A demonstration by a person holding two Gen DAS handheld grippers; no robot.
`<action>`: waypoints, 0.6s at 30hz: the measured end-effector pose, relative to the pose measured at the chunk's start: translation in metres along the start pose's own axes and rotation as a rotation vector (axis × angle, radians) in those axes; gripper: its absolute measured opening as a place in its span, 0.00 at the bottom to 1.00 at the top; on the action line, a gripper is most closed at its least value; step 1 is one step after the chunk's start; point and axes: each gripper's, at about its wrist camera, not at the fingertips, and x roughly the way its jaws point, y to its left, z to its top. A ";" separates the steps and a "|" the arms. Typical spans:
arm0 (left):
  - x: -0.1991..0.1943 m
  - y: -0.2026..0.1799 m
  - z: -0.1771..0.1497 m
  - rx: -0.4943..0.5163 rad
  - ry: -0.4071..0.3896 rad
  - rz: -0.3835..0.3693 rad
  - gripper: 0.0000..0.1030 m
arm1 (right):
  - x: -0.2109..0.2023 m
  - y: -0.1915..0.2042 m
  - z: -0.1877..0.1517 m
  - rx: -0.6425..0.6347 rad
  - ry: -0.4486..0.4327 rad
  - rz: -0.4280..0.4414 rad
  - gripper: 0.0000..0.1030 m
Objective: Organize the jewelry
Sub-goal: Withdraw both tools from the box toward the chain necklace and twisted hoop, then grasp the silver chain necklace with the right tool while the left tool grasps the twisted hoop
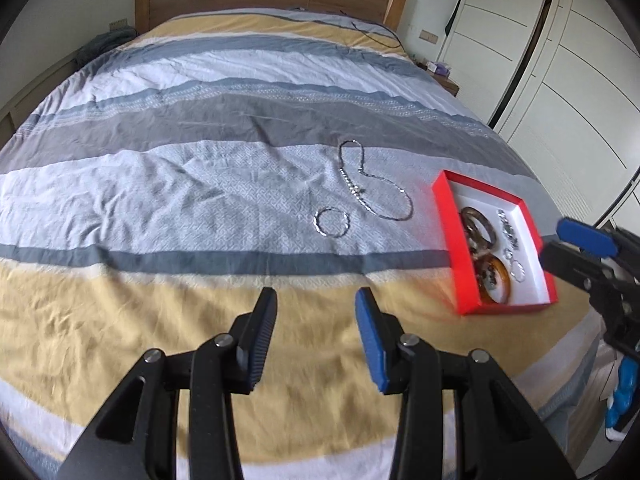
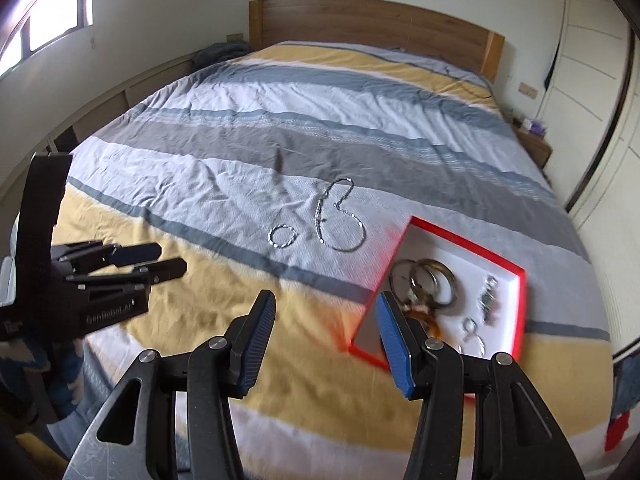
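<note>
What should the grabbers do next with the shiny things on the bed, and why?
Probably the left gripper should reach forward to the small silver bracelet. It and the long necklace lie loose on the blanket, outside the red box that already holds other jewelry. Both grippers are open and empty, and the bracelet lies nearest the left one.
</note>
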 end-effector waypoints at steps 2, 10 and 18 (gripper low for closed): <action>0.022 0.006 0.012 0.001 0.020 -0.015 0.38 | 0.031 -0.007 0.020 0.002 0.026 0.031 0.51; 0.093 0.015 0.047 0.056 0.101 -0.107 0.38 | 0.144 -0.037 0.074 0.040 0.125 0.130 0.56; 0.142 0.009 0.060 0.130 0.158 -0.138 0.37 | 0.228 -0.046 0.101 0.037 0.222 0.194 0.60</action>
